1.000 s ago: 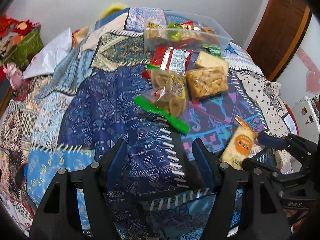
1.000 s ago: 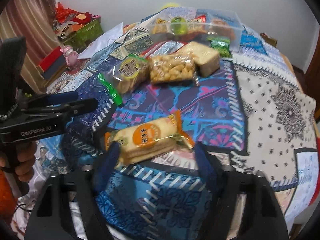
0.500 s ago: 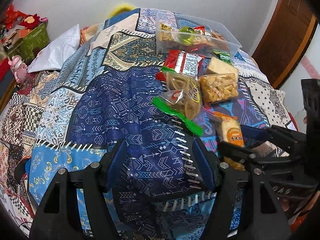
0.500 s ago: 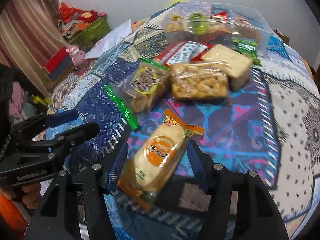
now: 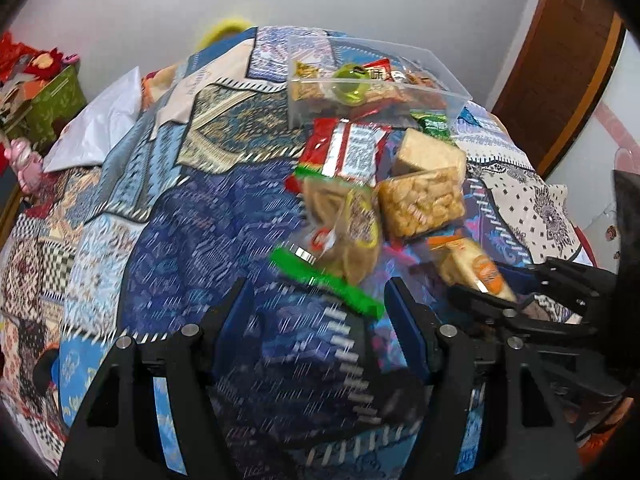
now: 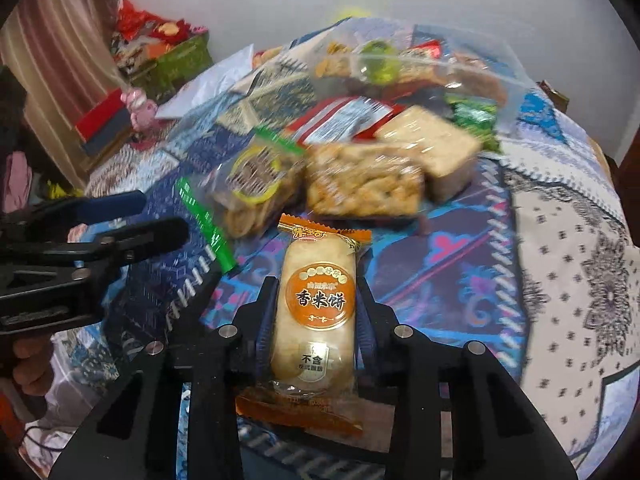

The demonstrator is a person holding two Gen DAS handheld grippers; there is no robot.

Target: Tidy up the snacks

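Note:
My right gripper point(image 6: 316, 292) is shut on an orange rice cracker packet point(image 6: 316, 312) and holds it above the patterned tablecloth; the packet also shows in the left wrist view point(image 5: 476, 268). My left gripper point(image 5: 318, 300) is open and empty, just short of a green-edged biscuit bag point(image 5: 344, 232). Beyond lie a clear pack of fried snacks point(image 5: 420, 204), a pale cake block point(image 5: 428, 152) and a red packet point(image 5: 348, 148). A clear plastic box point(image 5: 448, 80) with several snacks stands at the far side.
A small green packet point(image 6: 476, 120) lies beside the box. A white bag point(image 5: 100, 128) lies at the table's left edge. Red and green gift boxes point(image 6: 160, 52) stand beyond the table on the left. A wooden door point(image 5: 560, 60) is at the right.
My right gripper closed on the rice cracker packet and lifted it, turning it lengthwise. Both grippers moved nearer the snack pile. The left gripper stayed open.

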